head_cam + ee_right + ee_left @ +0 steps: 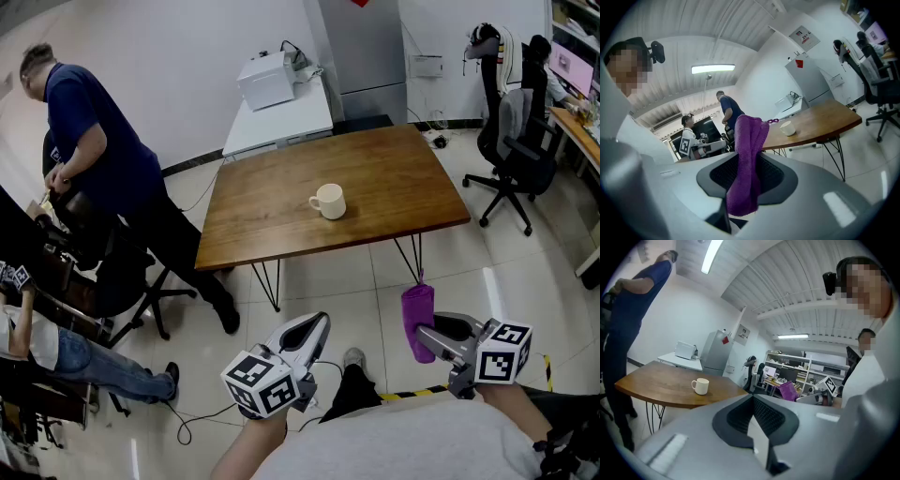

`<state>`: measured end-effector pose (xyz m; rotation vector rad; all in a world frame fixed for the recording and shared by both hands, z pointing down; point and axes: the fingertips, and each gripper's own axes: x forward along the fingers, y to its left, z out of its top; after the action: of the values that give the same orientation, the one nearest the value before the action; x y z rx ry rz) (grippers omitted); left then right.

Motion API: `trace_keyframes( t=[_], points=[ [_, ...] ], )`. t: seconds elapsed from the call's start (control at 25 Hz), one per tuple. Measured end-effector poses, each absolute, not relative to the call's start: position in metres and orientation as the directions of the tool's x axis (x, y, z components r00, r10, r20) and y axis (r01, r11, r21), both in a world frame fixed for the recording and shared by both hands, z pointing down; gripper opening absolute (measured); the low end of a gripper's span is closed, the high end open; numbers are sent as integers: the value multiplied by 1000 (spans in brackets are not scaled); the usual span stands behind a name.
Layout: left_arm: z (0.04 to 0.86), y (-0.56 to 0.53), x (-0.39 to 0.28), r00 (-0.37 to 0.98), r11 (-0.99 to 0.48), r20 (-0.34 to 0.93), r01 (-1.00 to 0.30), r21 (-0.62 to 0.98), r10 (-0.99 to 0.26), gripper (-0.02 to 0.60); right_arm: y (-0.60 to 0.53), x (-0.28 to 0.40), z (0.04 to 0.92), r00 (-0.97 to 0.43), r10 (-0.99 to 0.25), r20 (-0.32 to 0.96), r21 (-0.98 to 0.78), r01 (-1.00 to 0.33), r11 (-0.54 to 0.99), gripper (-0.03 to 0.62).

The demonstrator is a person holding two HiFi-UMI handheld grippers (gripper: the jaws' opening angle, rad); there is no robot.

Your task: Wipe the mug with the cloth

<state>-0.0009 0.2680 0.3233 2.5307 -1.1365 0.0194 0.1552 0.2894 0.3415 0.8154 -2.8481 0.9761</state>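
Head view: mug (328,201) on table (272,220), well apart from cloth (418,319).
Left gripper view: left gripper (753,401) jaws together, empty.
Right gripper view: right gripper (747,166) clamped on cloth.
Risk: unsteadied mug may tip when cloth pushes it.

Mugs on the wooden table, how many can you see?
1. The white mug stands alone near the middle of the wooden table; none looks hidden.

Wooden table (281,202), white mug (328,201) on it
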Motion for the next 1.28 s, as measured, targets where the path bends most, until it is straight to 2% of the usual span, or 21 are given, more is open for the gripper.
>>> trace_keyframes(
  t=[0.24,0.32,0.56,0.88,1.12,1.28],
  points=[
    [334,136,-23,720,-673,172,-691,263,-672,2,162,129,348,-848,-488,207,-589,-506,630,117],
    [342,90,-34,741,-703,192,-671,235,-644,42,117,115,351,-842,-497,213,-596,-514,616,117],
    [380,-32,-86,757,-738,284,-646,195,-588,91,10,61,364,-826,-510,240,-605,-538,587,117],
    [435,-117,-104,767,-769,397,-608,198,-504,167,-50,27,389,-832,-478,282,-626,-537,565,117],
    [489,-169,-101,747,-821,520,-553,142,-414,270,-74,17,411,-848,-425,317,-636,-523,567,117],
    [521,-196,-99,710,-856,605,-510,90,-359,255,-84,18,421,-848,-412,334,-637,-525,564,117]
  ],
)
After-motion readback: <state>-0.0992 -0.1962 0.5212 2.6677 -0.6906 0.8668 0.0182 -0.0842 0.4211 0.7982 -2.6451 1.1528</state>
